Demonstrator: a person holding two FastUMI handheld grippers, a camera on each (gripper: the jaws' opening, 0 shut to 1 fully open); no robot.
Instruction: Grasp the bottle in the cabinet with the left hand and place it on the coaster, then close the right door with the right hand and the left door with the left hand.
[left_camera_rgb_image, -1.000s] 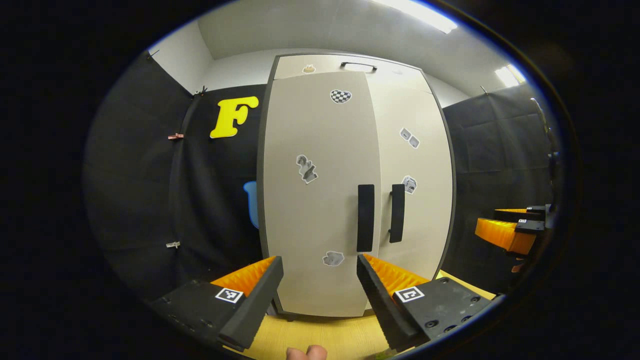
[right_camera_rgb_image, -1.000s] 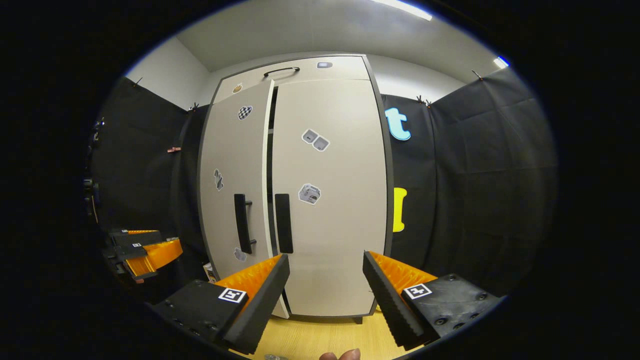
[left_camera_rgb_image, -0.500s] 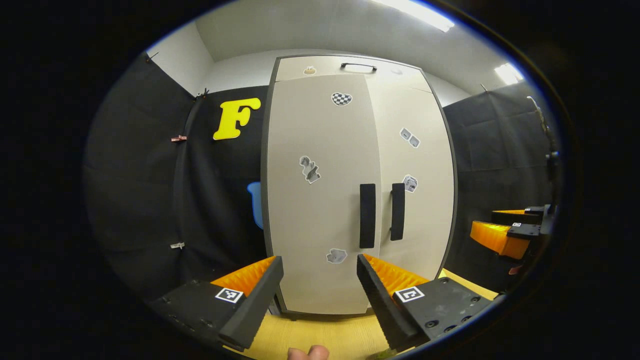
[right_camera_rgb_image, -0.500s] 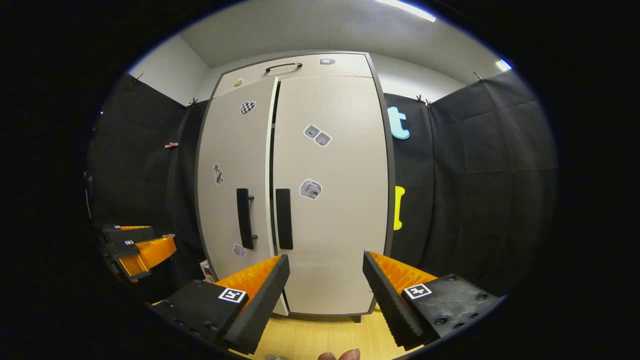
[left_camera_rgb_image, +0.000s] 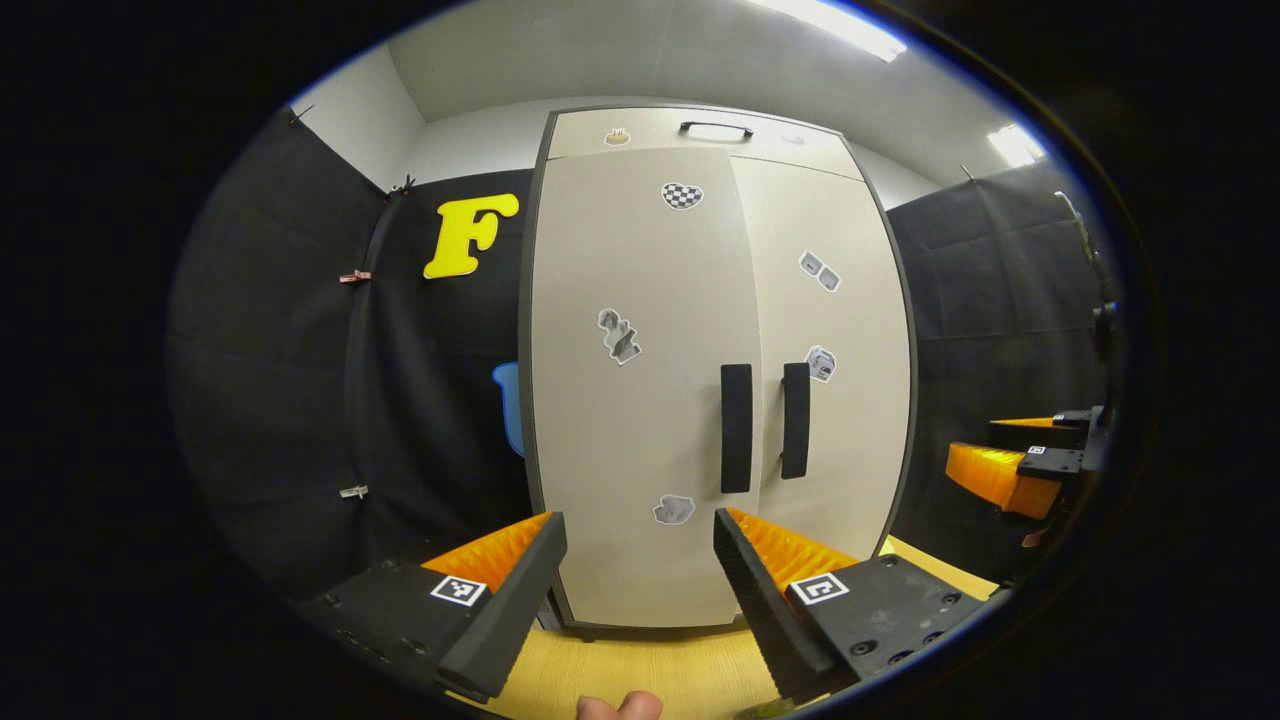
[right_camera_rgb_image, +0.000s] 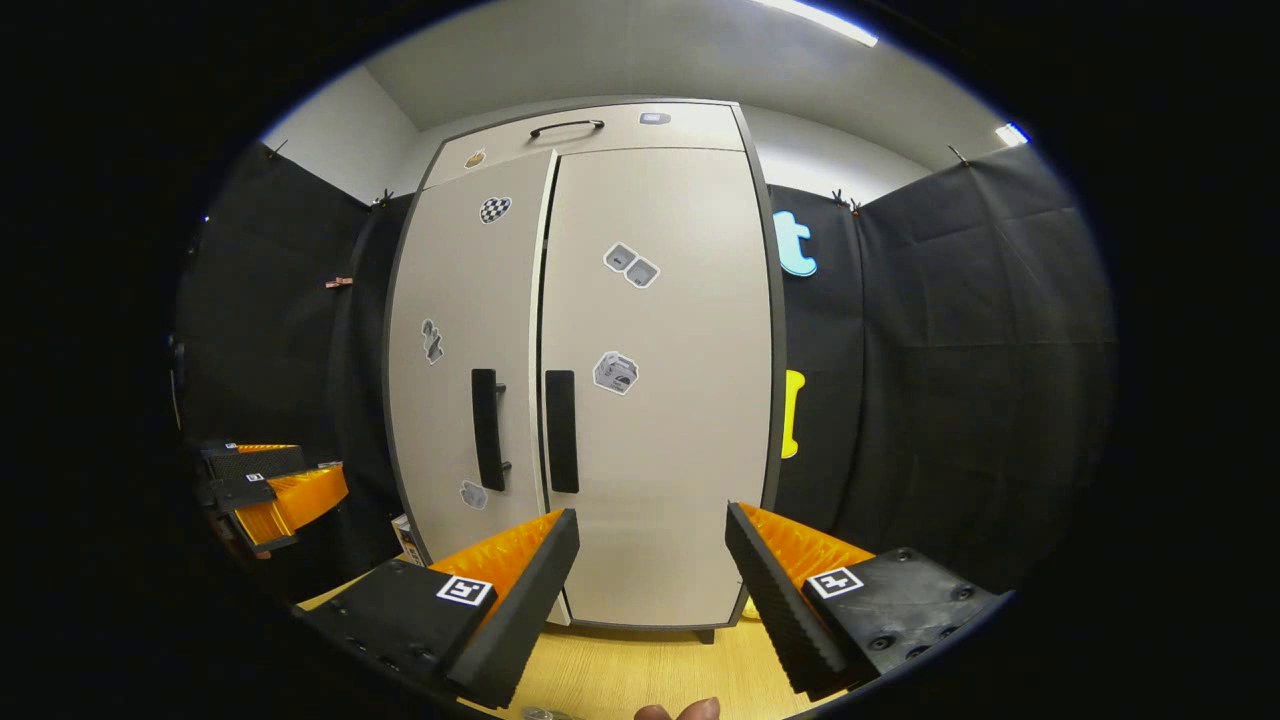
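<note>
The beige cabinet stands straight ahead. Its left door (left_camera_rgb_image: 630, 400) and right door (left_camera_rgb_image: 840, 300) lie flush, their black handles (left_camera_rgb_image: 736, 428) side by side. My left gripper (left_camera_rgb_image: 638, 520) is open and holds nothing, a short way in front of the left door. In the right gripper view only a thin dark seam runs between the left door (right_camera_rgb_image: 450, 300) and the right door (right_camera_rgb_image: 660, 450). My right gripper (right_camera_rgb_image: 652, 515) is open and holds nothing before the right door. The left gripper (right_camera_rgb_image: 270, 485) shows at that view's left, and the right gripper (left_camera_rgb_image: 1010, 465) at the far right of the left gripper view.
The cabinet stands on a yellow wooden tabletop (left_camera_rgb_image: 640, 670). A top drawer with a black handle (left_camera_rgb_image: 716, 128) sits above the doors. A small box (right_camera_rgb_image: 405, 535) stands beside the cabinet's lower left corner. A person's fingertip (left_camera_rgb_image: 620, 705) shows at the bottom edge.
The left door has swung from slightly ajar to flush with the right door, and the dark gap between them has narrowed to a seam. Both grippers stay open.
</note>
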